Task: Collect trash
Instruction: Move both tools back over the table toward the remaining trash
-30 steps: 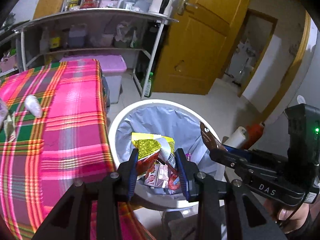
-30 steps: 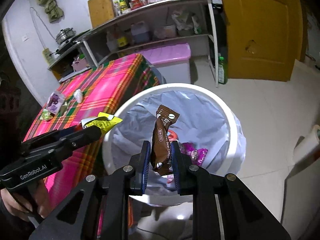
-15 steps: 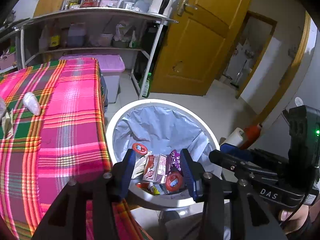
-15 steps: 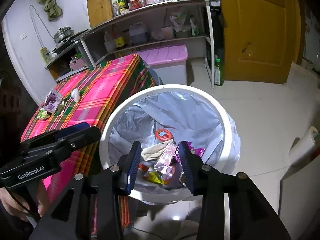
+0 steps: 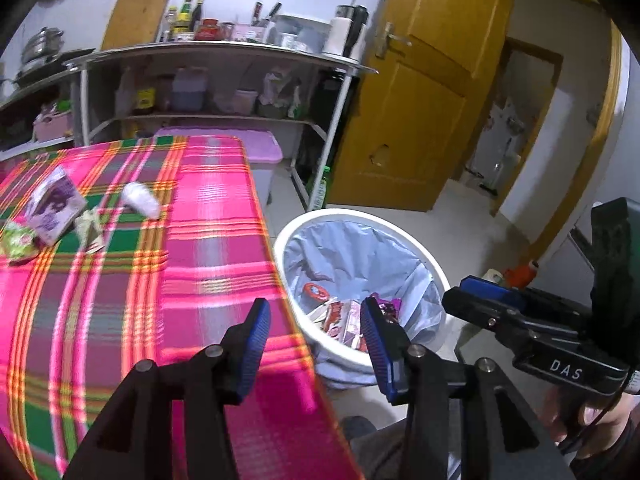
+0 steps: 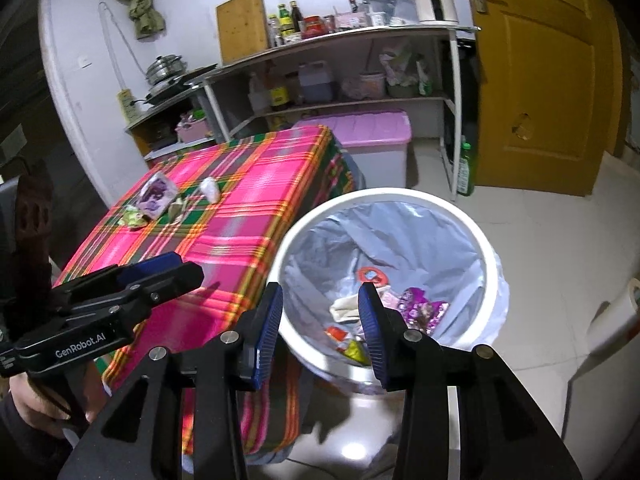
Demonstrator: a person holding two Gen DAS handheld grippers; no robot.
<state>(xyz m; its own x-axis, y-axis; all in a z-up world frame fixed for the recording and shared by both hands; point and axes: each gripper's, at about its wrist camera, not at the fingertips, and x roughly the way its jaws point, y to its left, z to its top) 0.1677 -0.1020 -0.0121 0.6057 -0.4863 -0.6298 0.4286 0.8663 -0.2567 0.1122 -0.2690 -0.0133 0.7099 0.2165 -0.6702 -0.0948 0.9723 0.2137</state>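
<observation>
A white trash bin (image 5: 424,258) (image 6: 486,248) with a grey liner stands on the floor beside the table and holds several wrappers. My left gripper (image 5: 316,332) is open and empty over the table's edge next to the bin. My right gripper (image 6: 320,320) is open and empty above the bin's near rim. On the plaid tablecloth (image 5: 120,280) lie a purple packet (image 5: 54,206) (image 6: 157,198), a white crumpled piece (image 5: 140,200) (image 6: 210,189), a green wrapper (image 5: 18,242) (image 6: 134,216) and a small beige scrap (image 5: 90,230) (image 6: 176,207).
A metal shelf unit (image 5: 224,80) with bottles and jars stands behind the table. A pink-lidded storage box (image 6: 360,138) sits under it. A yellow wooden door (image 5: 420,112) is to the right, with a green bottle (image 6: 464,172) on the floor near it.
Both grippers opened and dropped their wrappers into the bin: the yellow one from the left, the brown one from the right. Both have since pulled back, and the left swung toward the table.
</observation>
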